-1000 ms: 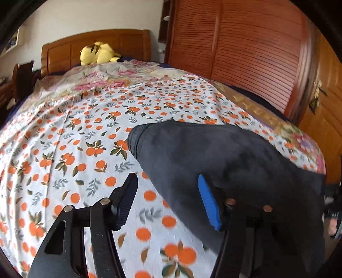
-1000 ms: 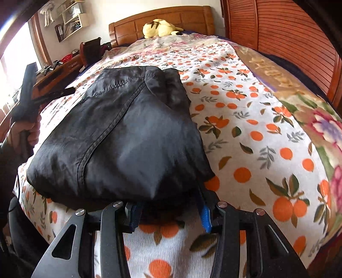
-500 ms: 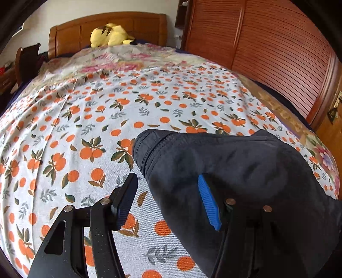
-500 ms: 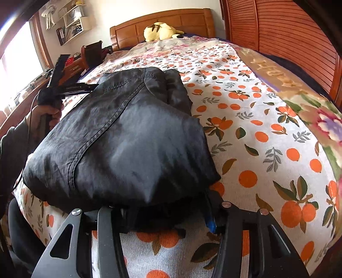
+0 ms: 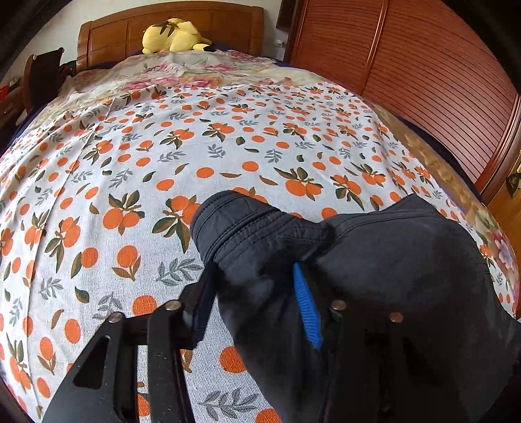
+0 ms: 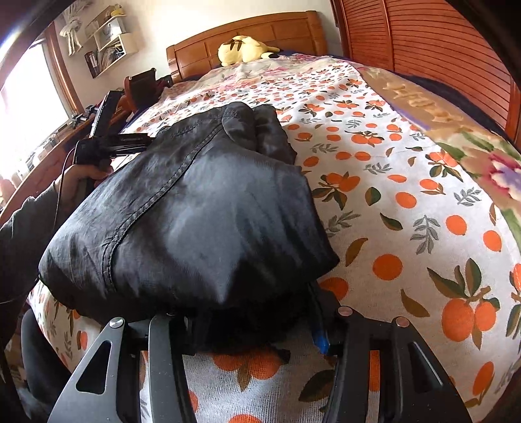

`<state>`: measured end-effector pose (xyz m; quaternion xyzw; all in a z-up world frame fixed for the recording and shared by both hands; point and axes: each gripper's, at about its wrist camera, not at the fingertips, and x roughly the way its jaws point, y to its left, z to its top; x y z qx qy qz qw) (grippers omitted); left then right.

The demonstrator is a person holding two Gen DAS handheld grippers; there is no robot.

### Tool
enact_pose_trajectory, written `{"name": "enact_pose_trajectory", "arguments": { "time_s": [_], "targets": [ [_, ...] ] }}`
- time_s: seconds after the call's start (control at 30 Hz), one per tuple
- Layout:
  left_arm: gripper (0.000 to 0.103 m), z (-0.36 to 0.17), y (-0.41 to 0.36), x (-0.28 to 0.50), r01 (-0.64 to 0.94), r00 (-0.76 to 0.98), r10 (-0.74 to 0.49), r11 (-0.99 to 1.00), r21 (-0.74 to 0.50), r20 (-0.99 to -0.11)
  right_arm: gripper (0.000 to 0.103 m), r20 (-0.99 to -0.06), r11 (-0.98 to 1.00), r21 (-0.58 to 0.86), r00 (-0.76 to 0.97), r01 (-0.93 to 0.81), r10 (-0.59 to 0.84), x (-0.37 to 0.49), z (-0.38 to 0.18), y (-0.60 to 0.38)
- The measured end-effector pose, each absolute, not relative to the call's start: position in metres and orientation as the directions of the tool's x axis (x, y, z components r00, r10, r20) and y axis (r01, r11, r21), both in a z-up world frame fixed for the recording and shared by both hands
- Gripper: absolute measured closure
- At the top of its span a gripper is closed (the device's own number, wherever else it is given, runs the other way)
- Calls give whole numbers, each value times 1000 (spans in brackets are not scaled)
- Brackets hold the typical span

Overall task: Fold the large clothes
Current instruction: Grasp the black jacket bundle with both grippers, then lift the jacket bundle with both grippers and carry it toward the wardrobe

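Note:
A folded dark navy garment (image 6: 202, 208) lies on the orange-print bedsheet (image 6: 390, 182) near the bed's foot. In the left wrist view the garment (image 5: 374, 260) fills the lower right. My left gripper (image 5: 254, 302) is open, its jaws straddling the garment's folded left corner, cloth between them. My right gripper (image 6: 257, 328) is open wide, its jaws on either side of the garment's near edge, fingertips hidden under the cloth. The left gripper (image 6: 107, 140) shows in the right wrist view, held by a hand at the garment's far left.
A yellow plush toy (image 5: 172, 34) lies by the wooden headboard (image 5: 169, 22). A louvred wooden wardrobe (image 5: 423, 58) runs along the bed's right side. A flowered blanket (image 6: 472, 143) lies along the right edge. A desk and shelves (image 6: 107, 48) stand at left.
My left gripper has moved forward onto the garment's corner, so the cloth now sits between its jaws. My right gripper has stayed at the near edge.

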<state>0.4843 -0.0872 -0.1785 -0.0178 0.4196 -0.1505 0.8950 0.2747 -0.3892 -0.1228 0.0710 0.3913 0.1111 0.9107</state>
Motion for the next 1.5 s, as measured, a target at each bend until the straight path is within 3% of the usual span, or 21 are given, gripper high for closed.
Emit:
{"name": "enact_pose_trajectory", "arguments": {
  "time_s": [0.07, 0.1, 0.17, 0.27, 0.63, 0.9, 1.27, 1.5],
  "targets": [
    [64, -178, -88, 484, 246, 607, -271, 958, -148, -747, 58, -695, 961, 229, 666, -154, 272, 277, -124, -389],
    [68, -177, -88, 483, 240, 610, -258, 961, -136, -749, 75, -686, 958, 238, 670, -163, 284, 278, -123, -389],
    [75, -173, -90, 479, 234, 621, -223, 968, -94, -751, 85, -664, 948, 263, 680, -178, 312, 275, -122, -389],
    [83, -161, -97, 470, 230, 641, -165, 973, -17, -749, 92, -620, 948, 256, 720, -188, 310, 266, -116, -390],
    [92, -87, -130, 431, 237, 738, -135, 969, 66, -661, 96, -465, 930, 286, 814, -232, 347, 249, -89, -420],
    [93, -47, -197, 410, 314, 769, -202, 946, 82, -607, 96, -406, 962, 228, 884, -149, 233, 235, -70, -466],
    [93, 3, -390, 407, 525, 739, -400, 846, 92, -543, 96, -373, 989, 63, 923, 132, -100, 195, -25, -600],
    [93, 14, -503, 403, 632, 690, -498, 768, 103, -524, 96, -362, 936, 36, 878, 349, -313, 151, -3, -690]
  ]
}}
